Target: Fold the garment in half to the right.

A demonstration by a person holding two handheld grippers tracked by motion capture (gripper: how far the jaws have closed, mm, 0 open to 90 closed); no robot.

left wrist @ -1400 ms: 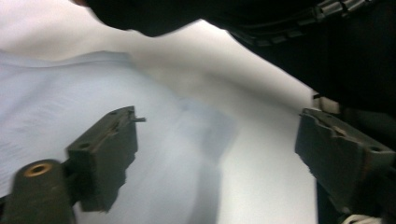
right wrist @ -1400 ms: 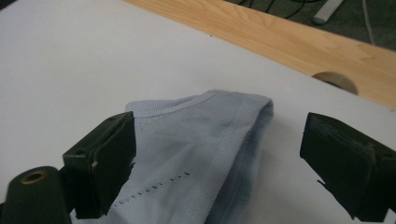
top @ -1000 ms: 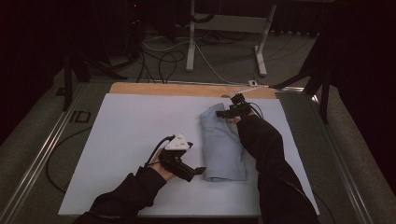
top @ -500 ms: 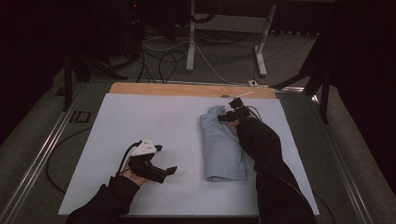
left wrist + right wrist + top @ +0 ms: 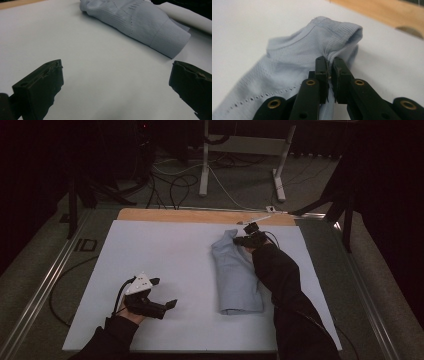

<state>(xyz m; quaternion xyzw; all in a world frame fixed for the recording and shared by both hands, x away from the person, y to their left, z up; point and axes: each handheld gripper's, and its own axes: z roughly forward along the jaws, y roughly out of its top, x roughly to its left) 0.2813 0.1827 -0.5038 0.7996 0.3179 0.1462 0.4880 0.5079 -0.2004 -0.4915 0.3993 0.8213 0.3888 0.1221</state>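
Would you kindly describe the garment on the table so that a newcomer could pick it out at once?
Start from the white sheet that covers the table top, and look to its right half. There a pale blue knit garment lies folded in a long strip with ribbed edging and lines of small holes. It is the sole cloth item there, and the right gripper pinches its far ribbed edge, while the left gripper stands open, apart.

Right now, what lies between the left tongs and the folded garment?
Bare white table cover. In the left gripper view, the open left tongs frame it up to the pale blue garment; the high view shows the same gap.
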